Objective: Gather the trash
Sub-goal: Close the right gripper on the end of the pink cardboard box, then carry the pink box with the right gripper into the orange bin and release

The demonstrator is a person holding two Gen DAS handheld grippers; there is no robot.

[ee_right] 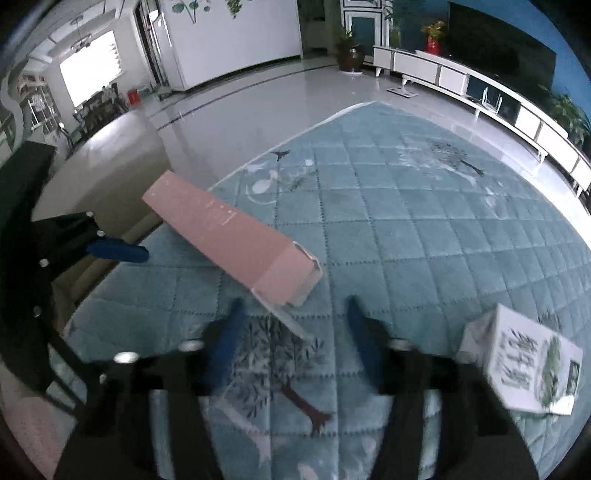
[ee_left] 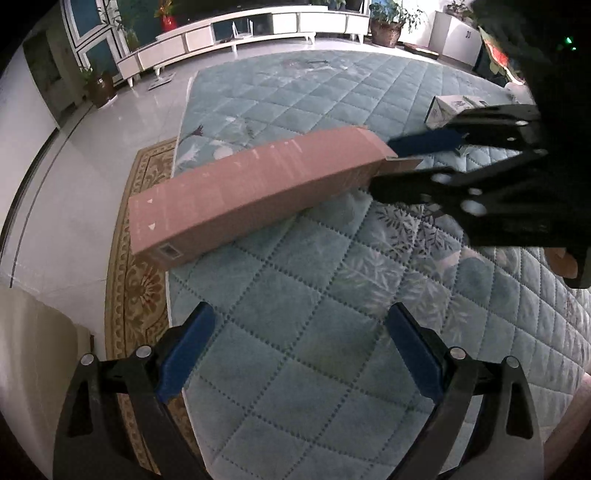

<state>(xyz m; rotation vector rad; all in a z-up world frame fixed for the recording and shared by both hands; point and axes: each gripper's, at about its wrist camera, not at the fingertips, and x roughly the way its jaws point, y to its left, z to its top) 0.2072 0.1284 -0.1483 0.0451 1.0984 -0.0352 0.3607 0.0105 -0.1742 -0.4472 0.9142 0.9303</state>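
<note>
Quilted teal mat [ee_left: 295, 266] covers the floor under both my grippers. Long pink cardboard box [ee_left: 255, 192] lies flat on it, one end hanging over the mat's edge. My right gripper [ee_right: 293, 314] sits at the box's open end, blue fingers apart either side of the loose flap [ee_right: 291, 321], not pressing it. My left gripper [ee_left: 299, 314] is spread wide, nothing between, box ahead of its tips. Small white printed box [ee_right: 524, 369] just right of my right fingers.

A home living room is showing: quilted rug [ee_left: 295, 110] spreading at six o'clock, TV cabinet [ee_left: 258, 26] and potted plant [ee_left: 388, 22] standing at twelve.
</note>
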